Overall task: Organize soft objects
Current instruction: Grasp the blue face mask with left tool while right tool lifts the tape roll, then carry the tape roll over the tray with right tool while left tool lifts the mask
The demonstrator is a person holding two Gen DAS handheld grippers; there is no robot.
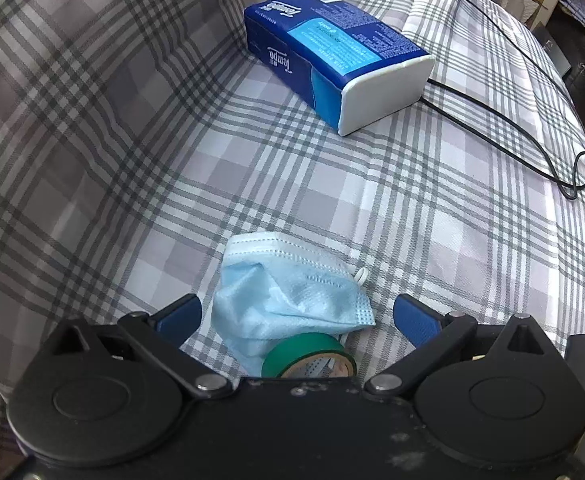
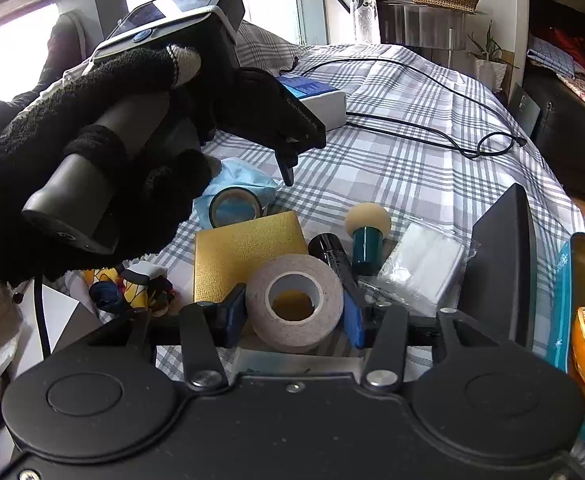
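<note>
The crumpled light-blue face mask (image 1: 288, 300) is lying on the plaid bedspread (image 1: 412, 208), sitting between the spread blue pads of the left gripper (image 1: 296, 320), whose jaws are standing released on either side without touching it. A green tape roll (image 1: 308, 356) is resting against the mask at its 6 o'clock edge. A blue tissue pack (image 1: 332, 56) is lying well apart at 12 o'clock, with a black cable (image 1: 504, 128) trailing past it toward 3 o'clock.

In the right wrist view, the right gripper (image 2: 294, 316) is clenching a beige tape roll (image 2: 296, 304) between its blue pads. A gold box (image 2: 244, 252) is sitting at 11 o'clock of that roll, a sponge-topped green applicator (image 2: 366, 232) at 1 o'clock, and a clear packet of white pads (image 2: 424, 268) at 2 o'clock. A black-gloved hand (image 2: 72, 184) is gripping the left tool's handle at 10 o'clock, above the mask (image 2: 244, 178).
</note>
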